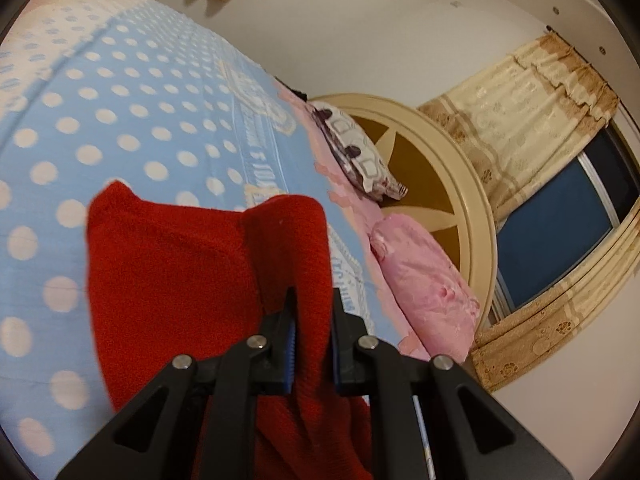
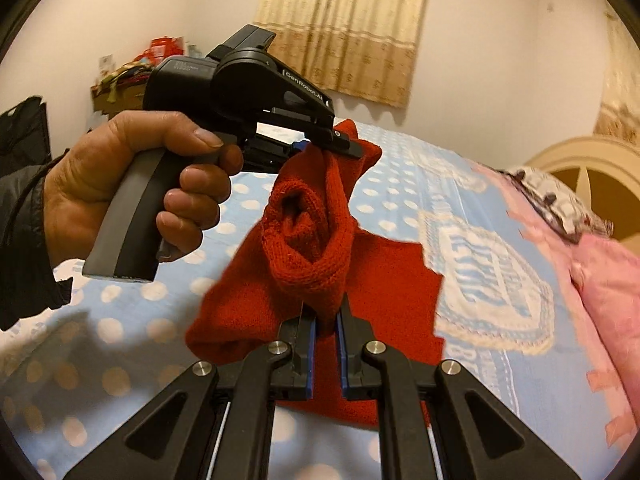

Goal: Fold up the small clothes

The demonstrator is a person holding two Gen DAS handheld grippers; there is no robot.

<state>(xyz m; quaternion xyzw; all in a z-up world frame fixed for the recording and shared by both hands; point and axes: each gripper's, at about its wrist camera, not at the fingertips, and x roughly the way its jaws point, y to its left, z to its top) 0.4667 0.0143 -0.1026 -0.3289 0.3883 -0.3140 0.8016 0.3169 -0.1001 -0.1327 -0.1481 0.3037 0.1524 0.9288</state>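
Note:
A red knitted garment hangs over the blue bed cover with white dots. My left gripper is shut on a fold of it. In the right wrist view the same garment is lifted above the bed. My right gripper is shut on its rolled lower edge. The left gripper, held in a hand, grips the garment's upper end further back. The rest of the garment drapes down onto the cover.
A pink pillow and a patterned pillow lie by the round cream headboard. A curtain and window are on the wall. A cluttered shelf stands at the far left.

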